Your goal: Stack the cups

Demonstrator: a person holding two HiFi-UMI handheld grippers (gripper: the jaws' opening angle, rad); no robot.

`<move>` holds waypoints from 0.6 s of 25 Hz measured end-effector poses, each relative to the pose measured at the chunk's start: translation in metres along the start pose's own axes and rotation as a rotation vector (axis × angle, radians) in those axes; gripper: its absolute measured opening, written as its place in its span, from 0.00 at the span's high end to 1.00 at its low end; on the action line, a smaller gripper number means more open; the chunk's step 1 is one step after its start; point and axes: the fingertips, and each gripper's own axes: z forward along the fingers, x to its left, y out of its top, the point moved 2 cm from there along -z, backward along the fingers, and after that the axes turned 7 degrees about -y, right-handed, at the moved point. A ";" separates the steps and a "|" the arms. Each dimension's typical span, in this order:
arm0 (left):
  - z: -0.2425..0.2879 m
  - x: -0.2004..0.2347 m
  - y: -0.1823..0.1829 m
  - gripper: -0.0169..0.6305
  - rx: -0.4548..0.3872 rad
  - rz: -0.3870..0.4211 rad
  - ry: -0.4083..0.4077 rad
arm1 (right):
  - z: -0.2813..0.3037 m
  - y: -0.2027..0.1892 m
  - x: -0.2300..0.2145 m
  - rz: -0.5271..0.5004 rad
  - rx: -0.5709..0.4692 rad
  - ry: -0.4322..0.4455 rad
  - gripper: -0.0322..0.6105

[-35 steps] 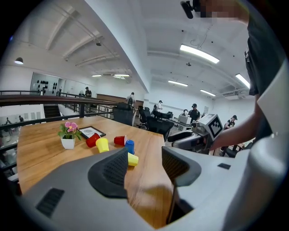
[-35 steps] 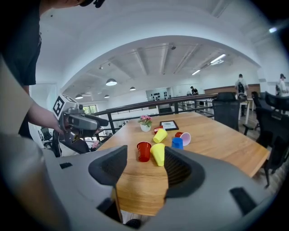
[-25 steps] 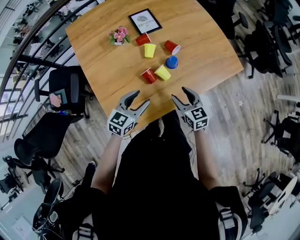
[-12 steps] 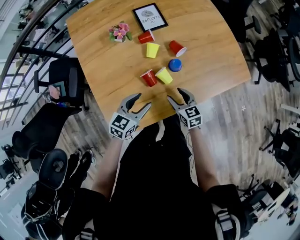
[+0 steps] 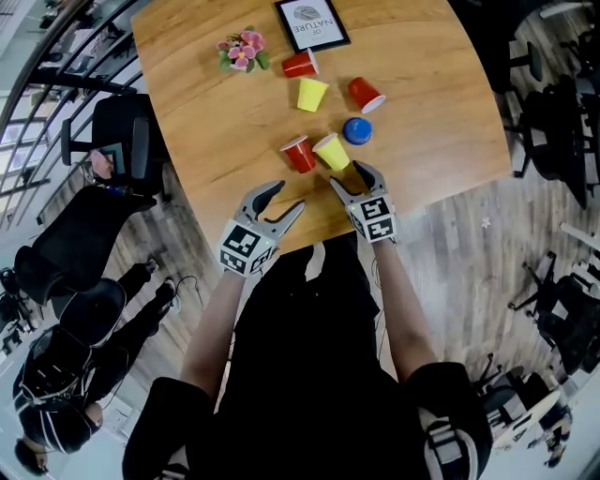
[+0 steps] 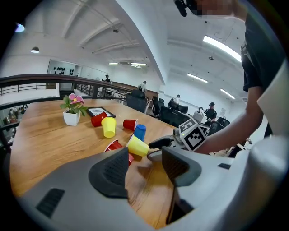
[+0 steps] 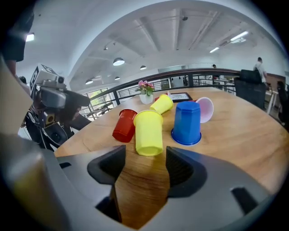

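Observation:
Several cups sit on the wooden table (image 5: 216,122). A yellow cup (image 5: 330,151) (image 7: 149,132) lies on its side beside a fallen red cup (image 5: 299,154) (image 7: 125,125). A blue cup (image 5: 357,130) (image 7: 186,122) stands upside down behind them. Further back are a second yellow cup (image 5: 311,94) and two red cups (image 5: 366,94) (image 5: 300,64). My right gripper (image 5: 352,178) (image 7: 144,169) is just short of the near yellow cup; its jaws have just been opening and nothing is between them. My left gripper (image 5: 281,199) (image 6: 144,167) hangs open and empty over the table's near edge.
A small pot of pink flowers (image 5: 241,52) and a framed picture (image 5: 311,23) stand at the far side of the table. Office chairs (image 5: 112,155) stand on the floor at the left and right of the table.
Both grippers have moved forward and down over the table's near edge. The right one has come close to the near yellow cup.

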 end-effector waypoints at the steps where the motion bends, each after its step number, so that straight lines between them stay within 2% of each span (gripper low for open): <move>1: 0.000 0.001 0.000 0.60 0.002 -0.002 0.004 | 0.004 0.000 -0.001 -0.013 0.009 0.000 0.49; 9: 0.008 0.006 0.001 0.60 0.004 -0.015 0.010 | 0.024 0.002 -0.005 -0.068 0.043 0.000 0.50; 15: 0.024 0.001 0.011 0.60 0.000 0.010 -0.012 | 0.020 0.004 0.000 -0.069 0.056 0.019 0.58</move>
